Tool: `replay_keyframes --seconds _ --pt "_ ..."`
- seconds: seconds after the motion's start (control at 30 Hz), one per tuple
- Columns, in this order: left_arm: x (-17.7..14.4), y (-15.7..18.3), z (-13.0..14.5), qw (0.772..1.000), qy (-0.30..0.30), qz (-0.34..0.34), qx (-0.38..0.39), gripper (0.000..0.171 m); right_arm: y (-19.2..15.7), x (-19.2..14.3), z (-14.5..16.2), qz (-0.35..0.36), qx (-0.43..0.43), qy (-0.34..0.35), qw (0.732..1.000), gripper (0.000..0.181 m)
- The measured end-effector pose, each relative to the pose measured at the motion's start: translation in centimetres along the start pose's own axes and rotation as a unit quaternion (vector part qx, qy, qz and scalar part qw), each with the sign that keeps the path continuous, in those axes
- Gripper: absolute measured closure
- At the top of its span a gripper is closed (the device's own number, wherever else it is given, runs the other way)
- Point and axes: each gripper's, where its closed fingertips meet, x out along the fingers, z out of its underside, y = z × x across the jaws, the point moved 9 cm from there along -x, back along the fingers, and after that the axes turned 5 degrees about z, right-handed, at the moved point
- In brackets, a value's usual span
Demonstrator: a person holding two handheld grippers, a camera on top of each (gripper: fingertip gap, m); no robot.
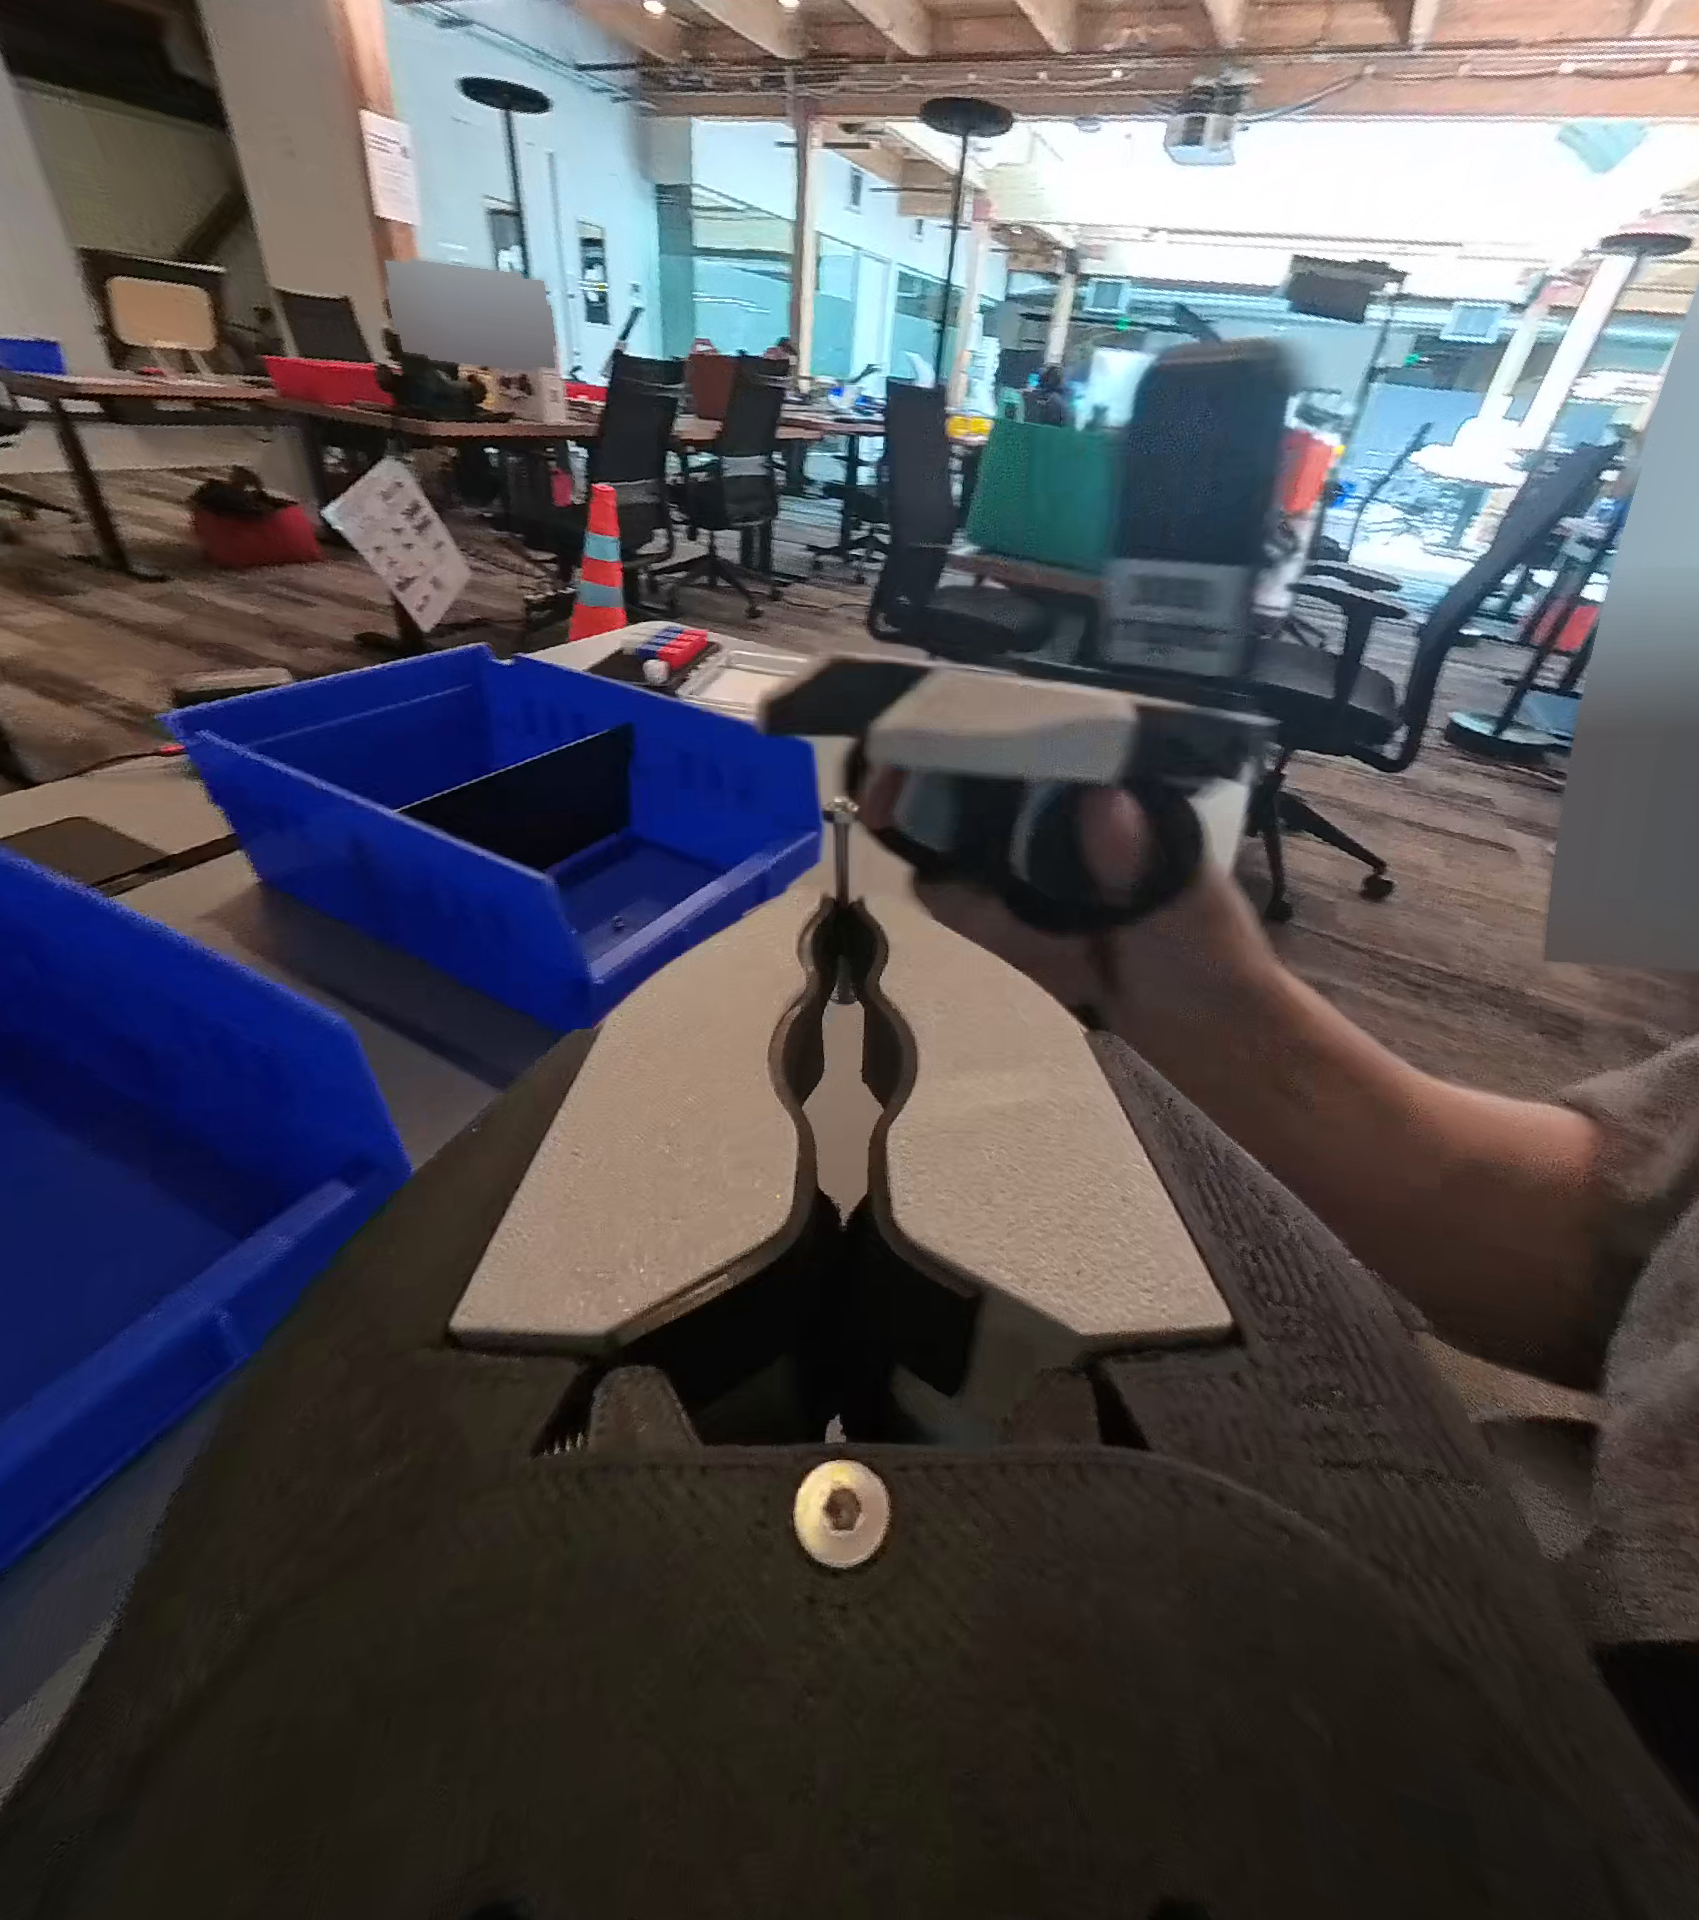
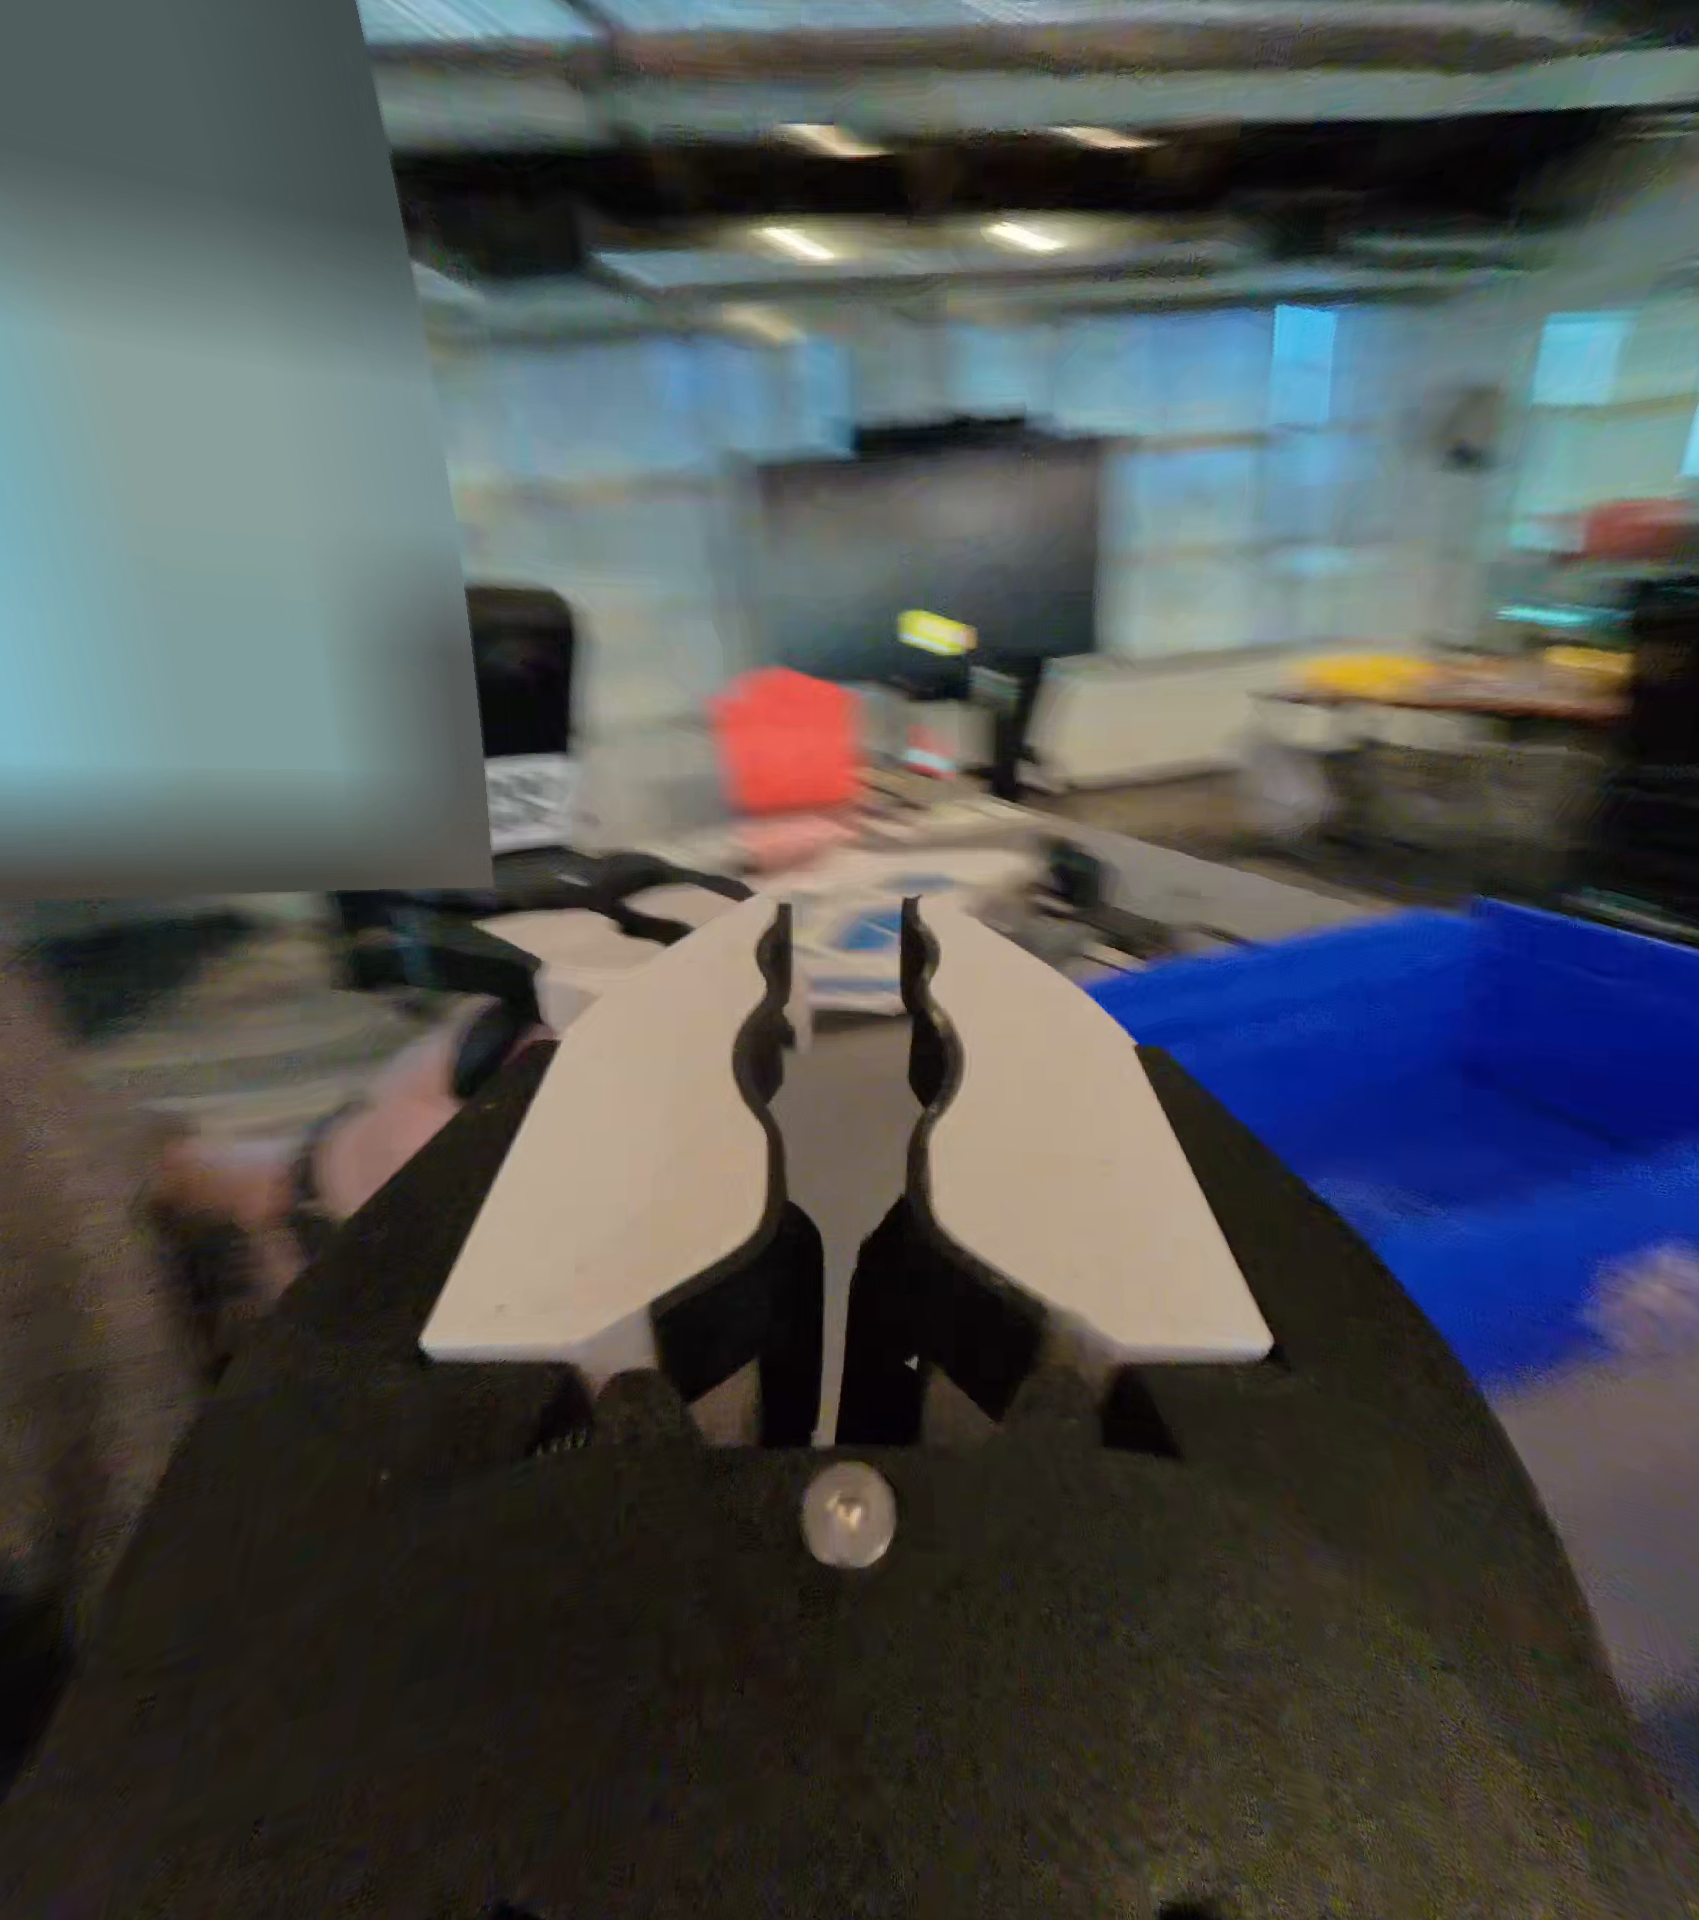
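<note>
With my left hand-held gripper (image 1: 843, 940) pinching a slim silver metal screw (image 1: 843, 852) upright, I'd hold steady while my right hand-held gripper (image 2: 843, 920) sits spread, empty.

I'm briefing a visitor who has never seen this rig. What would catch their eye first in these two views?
First, the left hand-held gripper pinching a thin metal screw that stands upright from its fingertips, centre of the left wrist view. Just beyond it, a hand holds the right hand-held gripper, whose jaws stand apart and empty. Two bright blue bins sit on the grey table: a near blue bin lower left and a divided blue bin behind it.
</note>
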Motion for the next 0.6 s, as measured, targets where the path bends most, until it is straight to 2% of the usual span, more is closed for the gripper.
replay_keyframes --seconds 0.1,0.17,0.6 --pt "0.1 -0.3 0.4 1.000 0.003 -0.019 -0.005 0.169 -2.9 0.3 0.4 0.140 -0.091 -0.032 0.985 0.158" --pt "0.2 -0.2 0.5 1.000 0.001 -0.023 -0.003 0.169 -4.2 0.7 0.4 0.168 -0.117 -0.020 0.979 0.161" --pt "0.0 0.2 0.1 0.999 0.002 -0.045 0.024 0.169 -4.6 2.4 1.1 0.187 -0.108 -0.028 0.976 0.176"
